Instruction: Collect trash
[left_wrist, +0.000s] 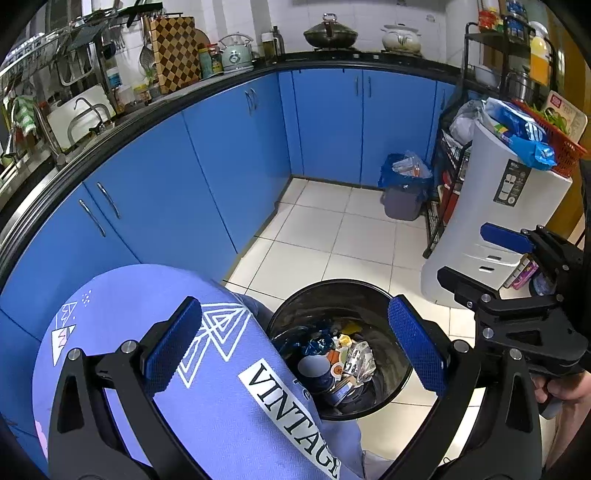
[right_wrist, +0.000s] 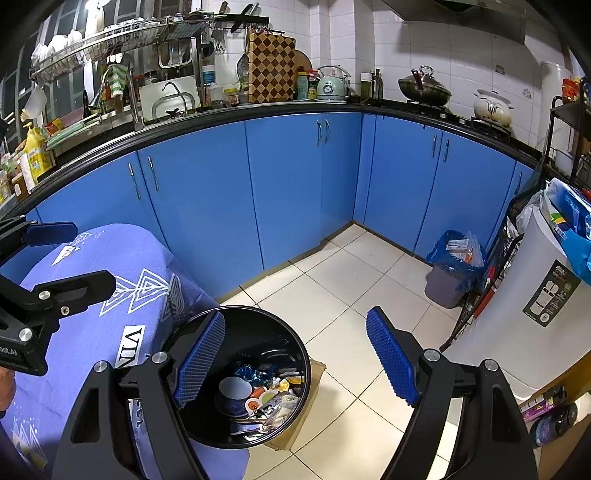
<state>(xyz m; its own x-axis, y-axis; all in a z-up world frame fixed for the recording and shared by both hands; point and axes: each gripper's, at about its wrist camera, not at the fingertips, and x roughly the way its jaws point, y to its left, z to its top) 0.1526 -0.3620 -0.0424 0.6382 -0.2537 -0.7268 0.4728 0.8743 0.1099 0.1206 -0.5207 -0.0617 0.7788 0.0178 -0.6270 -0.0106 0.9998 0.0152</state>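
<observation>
Black trash bin (left_wrist: 340, 350) beneath your tools already holds wrappers (left_wrist: 356, 360) and a cup (left_wrist: 314, 369); left tool (left_wrist: 295, 350) and right tool (right_wrist: 295, 362) spread, empty; nothing left in view.

Gaping right gripper (right_wrist: 295, 360) above trash bin (right_wrist: 291, 332)

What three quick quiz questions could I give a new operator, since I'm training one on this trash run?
1. True or false: the left gripper is carrying a piece of trash.
2. What lies in the black bin? A) nothing B) wrappers and a blue cup C) water
3. Fill in: the purple cloth bears the printed word ____.

Key:
1. False; its fingers stand apart, nothing between them.
2. B.
3. VINTAGE, as the left wrist view shows.
</observation>
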